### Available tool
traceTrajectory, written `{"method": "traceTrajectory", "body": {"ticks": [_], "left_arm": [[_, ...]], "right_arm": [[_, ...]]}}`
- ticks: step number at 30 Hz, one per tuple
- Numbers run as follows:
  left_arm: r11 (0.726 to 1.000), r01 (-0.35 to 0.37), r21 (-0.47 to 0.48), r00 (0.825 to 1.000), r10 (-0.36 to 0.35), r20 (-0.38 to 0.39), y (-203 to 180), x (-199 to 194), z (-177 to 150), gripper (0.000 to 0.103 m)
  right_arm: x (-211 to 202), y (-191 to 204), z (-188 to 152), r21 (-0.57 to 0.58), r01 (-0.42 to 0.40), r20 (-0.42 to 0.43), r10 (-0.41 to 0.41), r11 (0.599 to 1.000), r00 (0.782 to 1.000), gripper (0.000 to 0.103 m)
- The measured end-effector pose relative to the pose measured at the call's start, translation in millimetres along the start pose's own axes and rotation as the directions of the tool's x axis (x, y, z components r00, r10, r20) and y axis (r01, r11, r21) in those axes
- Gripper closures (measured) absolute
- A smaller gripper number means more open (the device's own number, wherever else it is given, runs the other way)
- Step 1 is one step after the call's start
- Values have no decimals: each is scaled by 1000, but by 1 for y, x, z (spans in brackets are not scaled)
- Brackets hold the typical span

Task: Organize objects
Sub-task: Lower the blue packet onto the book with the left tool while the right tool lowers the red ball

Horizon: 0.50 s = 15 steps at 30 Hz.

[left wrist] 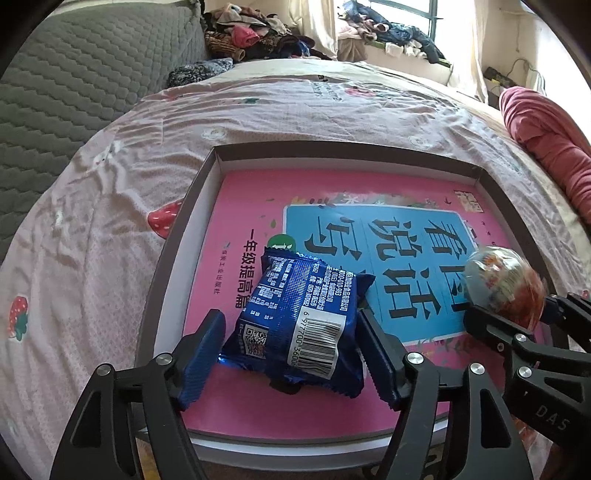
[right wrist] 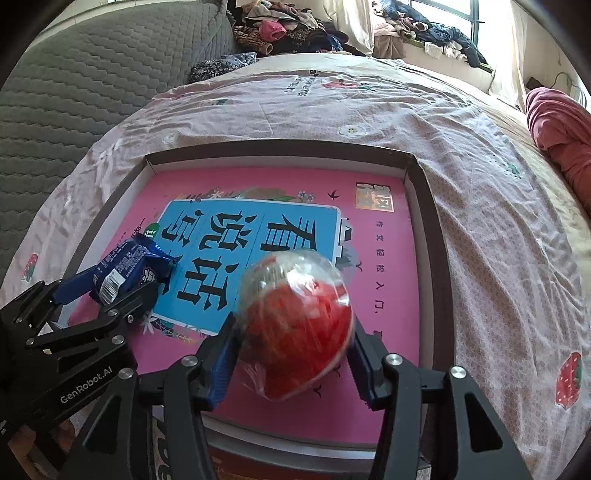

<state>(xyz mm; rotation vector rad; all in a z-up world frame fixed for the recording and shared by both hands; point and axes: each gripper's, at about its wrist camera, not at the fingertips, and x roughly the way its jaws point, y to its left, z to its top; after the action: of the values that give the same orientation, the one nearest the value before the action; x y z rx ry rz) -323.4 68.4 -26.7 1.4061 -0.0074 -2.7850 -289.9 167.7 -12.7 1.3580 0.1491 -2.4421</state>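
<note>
Your left gripper (left wrist: 291, 354) has its fingers (left wrist: 201, 354) on either side of a blue snack packet (left wrist: 295, 325). The right-hand finger presses the packet's edge, while the left-hand one sits just beside it with a sliver of pink showing between, so you cannot tell for sure that the pinch is firm. The packet lies barcode side up over the near left part of a pink book (left wrist: 240, 206), which fills the bottom of a shallow open box (left wrist: 177, 243) with dark walls and a white inner lining.

Your right gripper (right wrist: 291, 354) pinches a plastic-wrapped toy egg (right wrist: 295, 325), clear on top and red below. Both fingers (right wrist: 221, 362) press against its sides. The egg is over the near middle of the book's cover, close to the blue title panel with large Chinese characters. Whether it touches the book you cannot tell.

From the left wrist view, the egg (left wrist: 504, 284) and the right gripper (left wrist: 506, 317) show at the right edge of the box. From the right wrist view, the packet (right wrist: 129, 269) and the left gripper (right wrist: 110, 291) show at the left side, near the box wall.

The box rests on a bed (left wrist: 110, 221) covered by a pink sheet printed with strawberries. A grey quilted cushion (left wrist: 81, 74) stands at the far left, a heap of clothes (left wrist: 251, 33) lies beyond the bed, and a red blanket (left wrist: 546, 144) bunches at the right.
</note>
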Motion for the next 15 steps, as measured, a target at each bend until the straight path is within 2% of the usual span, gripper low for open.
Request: {"method": "traceTrajectory", "body": {"ticks": [3, 15], "left_arm": [[1000, -7, 12, 1000, 8, -10, -1, -1, -2, 27], [1000, 11, 13, 998, -10, -60, 3, -6, -8, 25]], "right_arm": [[0, 0, -2, -4, 11, -9, -11, 1000, 1000, 40], [-11, -5, -7, 10, 42, -25, -42, 999, 999, 31]]}}
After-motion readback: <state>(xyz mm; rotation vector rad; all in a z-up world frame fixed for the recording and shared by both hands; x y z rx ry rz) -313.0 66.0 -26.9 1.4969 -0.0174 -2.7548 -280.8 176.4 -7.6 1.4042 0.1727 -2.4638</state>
